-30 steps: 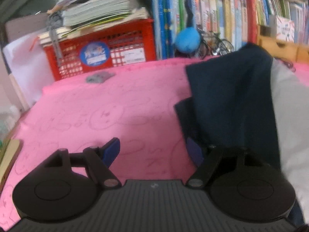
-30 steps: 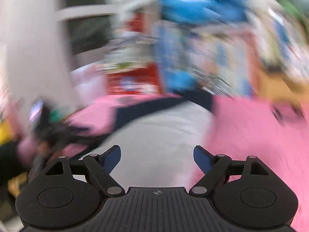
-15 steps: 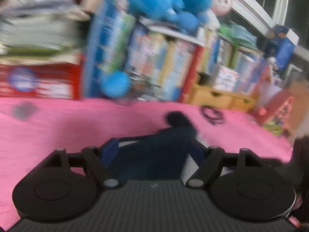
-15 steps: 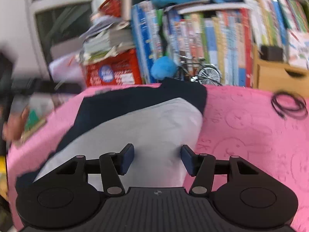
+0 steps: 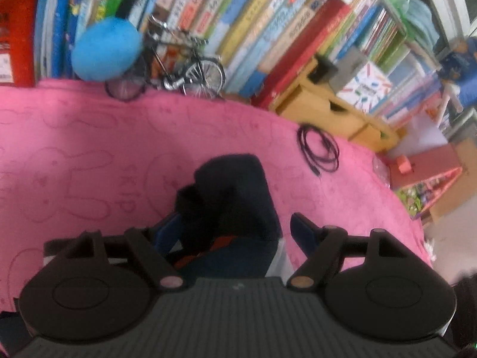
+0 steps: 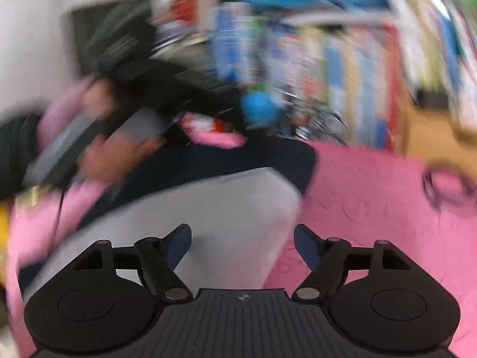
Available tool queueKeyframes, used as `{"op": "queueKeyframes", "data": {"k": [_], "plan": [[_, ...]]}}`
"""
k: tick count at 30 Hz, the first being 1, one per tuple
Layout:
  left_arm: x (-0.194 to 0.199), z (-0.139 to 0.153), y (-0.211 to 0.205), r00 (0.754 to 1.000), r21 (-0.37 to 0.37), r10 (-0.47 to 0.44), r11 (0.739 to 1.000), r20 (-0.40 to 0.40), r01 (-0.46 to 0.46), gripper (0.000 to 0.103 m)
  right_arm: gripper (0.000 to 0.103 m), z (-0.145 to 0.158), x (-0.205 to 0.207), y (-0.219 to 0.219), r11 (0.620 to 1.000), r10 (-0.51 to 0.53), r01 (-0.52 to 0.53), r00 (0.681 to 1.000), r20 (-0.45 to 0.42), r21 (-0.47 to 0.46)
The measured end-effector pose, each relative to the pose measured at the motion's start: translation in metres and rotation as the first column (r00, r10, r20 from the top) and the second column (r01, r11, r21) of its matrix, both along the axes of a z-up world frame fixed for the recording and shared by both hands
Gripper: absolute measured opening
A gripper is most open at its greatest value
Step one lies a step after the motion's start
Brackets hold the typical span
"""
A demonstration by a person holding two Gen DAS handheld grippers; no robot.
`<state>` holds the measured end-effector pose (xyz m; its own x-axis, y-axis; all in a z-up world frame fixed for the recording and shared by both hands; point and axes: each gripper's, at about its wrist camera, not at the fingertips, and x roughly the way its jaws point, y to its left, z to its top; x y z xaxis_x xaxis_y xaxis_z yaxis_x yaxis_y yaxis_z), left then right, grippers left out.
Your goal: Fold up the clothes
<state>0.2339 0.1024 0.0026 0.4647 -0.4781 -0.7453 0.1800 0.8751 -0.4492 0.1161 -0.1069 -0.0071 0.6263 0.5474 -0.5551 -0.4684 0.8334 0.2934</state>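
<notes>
Left gripper (image 5: 235, 232), beside garment a second ago, now over navy sleeve (image 5: 229, 197), fingers spread. Right gripper (image 6: 241, 240) spread above grey panel (image 6: 226, 217) on pink blanket (image 5: 89, 149). Sleeve fold-in looks underway.

The right wrist view is strongly blurred. The books (image 6: 342, 68) at the back are only coloured stripes there, no title can be read. At the left a person's hand (image 6: 110, 155) around a grey handle is smeared, and the fingers cannot be counted. The dark cable (image 6: 447, 191) on the pink blanket (image 6: 372, 208) is only a vague ring.

In the left wrist view the dark garment (image 5: 232, 208) covers part of the left gripper (image 5: 235, 229), so its left fingertip is half hidden. Whether the cloth is pinched there I cannot tell. The garment's lower part disappears behind the gripper body. The red crate (image 5: 15, 29) is cut off by the left edge.
</notes>
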Motion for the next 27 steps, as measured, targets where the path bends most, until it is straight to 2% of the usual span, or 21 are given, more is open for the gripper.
{"op": "queueKeyframes", "data": {"k": [1, 2, 3, 5, 7, 11, 13, 15, 17, 19, 21, 23, 25, 27], "plan": [[0.001, -0.002, -0.002, 1.000, 0.007, -0.004, 1.000, -0.003, 0.004, 0.070, 0.075, -0.004, 0.013, -0.007, 0.998, -0.029, 0.033, 0.998, -0.064, 0.059], [0.003, -0.003, -0.004, 1.000, 0.014, -0.007, 1.000, -0.007, 0.007, 0.046, 0.072, -0.008, 0.022, -0.011, 0.994, -0.044, 0.055, 0.993, -0.110, 0.096], [0.003, -0.004, -0.005, 1.000, 0.009, -0.016, 1.000, 0.001, 0.016, 0.033, 0.063, -0.011, 0.025, -0.010, 0.993, -0.041, 0.054, 0.991, -0.124, 0.104], [0.003, -0.003, -0.007, 0.999, 0.010, -0.037, 0.999, 0.030, 0.036, 0.025, 0.053, -0.017, 0.030, -0.007, 0.991, -0.035, 0.053, 0.988, -0.152, 0.119], [0.005, -0.002, -0.009, 0.997, 0.012, -0.053, 0.999, 0.052, 0.052, 0.023, 0.053, -0.018, 0.027, -0.001, 0.994, -0.024, 0.038, 0.990, -0.142, 0.099], [0.022, -0.005, 0.003, 1.000, -0.070, -0.002, 0.998, 0.030, 0.004, 0.016, 0.053, -0.017, 0.021, 0.005, 0.998, 0.003, 0.005, 0.992, -0.126, 0.066], [0.031, -0.006, 0.010, 0.999, -0.095, 0.045, 0.995, 0.027, -0.042, 0.016, 0.053, -0.017, 0.020, 0.003, 0.998, 0.011, -0.003, 0.992, -0.127, 0.066], [0.037, -0.002, 0.018, 0.992, -0.080, 0.113, 0.991, 0.055, -0.109, 0.016, 0.053, -0.016, 0.020, 0.001, 0.997, 0.022, -0.013, 0.991, -0.131, 0.071], [0.035, 0.010, 0.032, 0.971, -0.036, 0.201, 0.980, 0.127, -0.197, 0.015, 0.058, -0.016, 0.020, -0.002, 0.996, 0.033, -0.021, 0.989, -0.142, 0.087], [0.022, 0.026, 0.051, 0.954, -0.004, 0.232, 0.972, 0.191, -0.236, 0.015, 0.063, -0.018, 0.018, -0.009, 0.992, 0.045, -0.025, 0.986, -0.163, 0.120], [-0.004, 0.037, 0.072, 0.950, -0.024, 0.229, 0.973, 0.211, -0.229, 0.024, 0.073, -0.021, 0.017, -0.015, 0.988, 0.056, -0.028, 0.981, -0.184, 0.153], [-0.038, 0.043, 0.089, 0.950, -0.023, 0.215, 0.976, 0.225, -0.216, 0.046, 0.076, -0.025, 0.015, -0.019, 0.984, 0.061, -0.025, 0.978, -0.200, 0.178], [-0.072, 0.042, 0.101, 0.951, -0.004, 0.207, 0.977, 0.229, -0.212, 0.062, 0.079, -0.029, 0.015, -0.022, 0.980, 0.061, -0.018, 0.976, -0.211, 0.199], [-0.102, 0.038, 0.111, 0.952, 0.001, 0.204, 0.978, 0.226, -0.210, 0.070, 0.082, -0.031, 0.015, -0.021, 0.977, 0.055, -0.009, 0.976, -0.209, 0.212]]}}
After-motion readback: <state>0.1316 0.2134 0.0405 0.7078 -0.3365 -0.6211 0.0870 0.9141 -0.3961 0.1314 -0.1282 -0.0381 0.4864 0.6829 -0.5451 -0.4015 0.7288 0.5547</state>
